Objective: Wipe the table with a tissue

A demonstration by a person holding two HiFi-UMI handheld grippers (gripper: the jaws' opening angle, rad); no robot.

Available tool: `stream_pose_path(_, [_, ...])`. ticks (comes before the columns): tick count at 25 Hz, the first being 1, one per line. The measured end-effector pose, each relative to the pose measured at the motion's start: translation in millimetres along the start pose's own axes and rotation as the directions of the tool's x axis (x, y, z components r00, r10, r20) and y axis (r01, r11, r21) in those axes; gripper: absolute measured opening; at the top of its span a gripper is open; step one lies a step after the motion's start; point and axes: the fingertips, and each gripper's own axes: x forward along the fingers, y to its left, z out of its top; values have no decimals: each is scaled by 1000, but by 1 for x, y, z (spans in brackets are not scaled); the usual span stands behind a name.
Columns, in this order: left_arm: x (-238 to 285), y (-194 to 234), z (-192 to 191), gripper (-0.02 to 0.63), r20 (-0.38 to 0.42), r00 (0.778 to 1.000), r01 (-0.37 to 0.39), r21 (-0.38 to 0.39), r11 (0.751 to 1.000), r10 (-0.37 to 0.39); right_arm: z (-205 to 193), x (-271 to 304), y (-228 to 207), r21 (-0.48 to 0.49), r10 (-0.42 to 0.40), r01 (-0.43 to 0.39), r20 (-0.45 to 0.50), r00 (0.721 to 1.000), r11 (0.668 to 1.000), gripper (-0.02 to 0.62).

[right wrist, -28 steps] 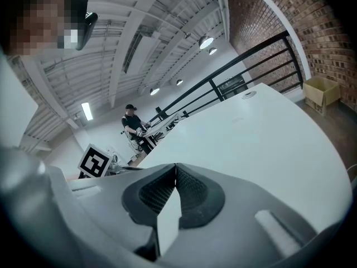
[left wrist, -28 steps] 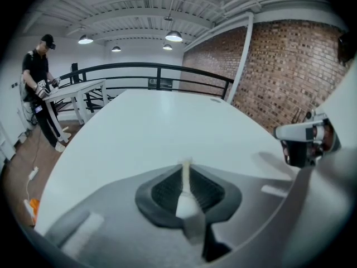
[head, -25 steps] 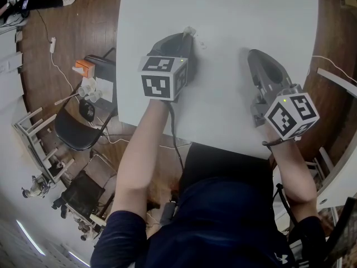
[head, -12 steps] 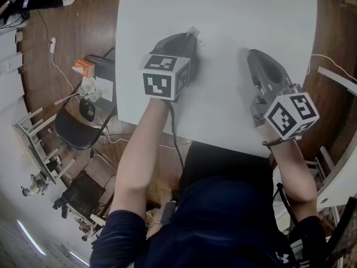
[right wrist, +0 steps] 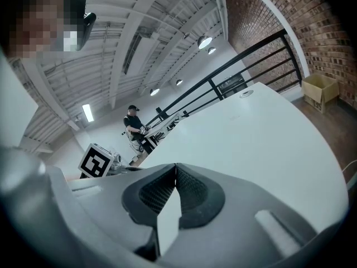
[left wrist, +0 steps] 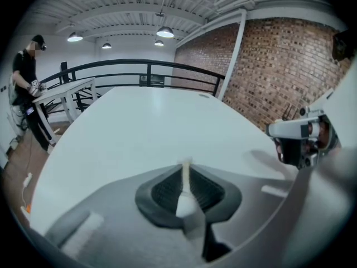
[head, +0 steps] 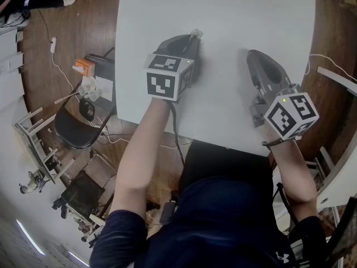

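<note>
Tissue, one, sits clamped in left gripper; right gripper closed, empty.

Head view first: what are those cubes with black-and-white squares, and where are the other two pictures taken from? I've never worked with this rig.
There is no robot here. A person holds a grey two-jaw gripper in each hand. Each marker cube is simply a part of its gripper.

The head view comes from a camera on the person's head, looking steeply down at the large white table. The other two pictures come from cameras that ride on the grippers, each looking along its own jaws.

The left gripper is shut on a small white tissue, which pokes out at its tip, down at the table. The right gripper is shut too, with nothing between its jaws.
</note>
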Motion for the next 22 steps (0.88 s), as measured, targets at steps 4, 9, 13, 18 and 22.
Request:
stream_pose_path(4, [0, -4, -1, 34, -3, 1000, 3, 3, 1000, -3, -3, -3, -2, 7, -2, 2, -2, 1000, 1000, 11])
stream_pose_path(9, [-1, -14, -2, 34, -3, 1000, 10, 6, 1000, -10, -5, -10, -3, 12, -3, 3, 0, 1000, 1000, 11])
stream_pose_path(13, [-1, -19, -4, 34, -6, 1000, 17, 10, 1000, -17, -7, -14, -4, 13, -3, 3, 6, 1000, 1000, 11])
stream_pose_path(18, [-1, -27, -8, 34, -14, 1000, 26, 19, 999, -26, -11, -21, -3, 18, -5, 5, 7, 1000, 1000, 11])
stream_pose_path(22, [-1, -36, -12, 34, -20, 999, 28, 24, 999, -27, -14, -30, -6, 24, -10, 10, 14, 1000, 1000, 11])
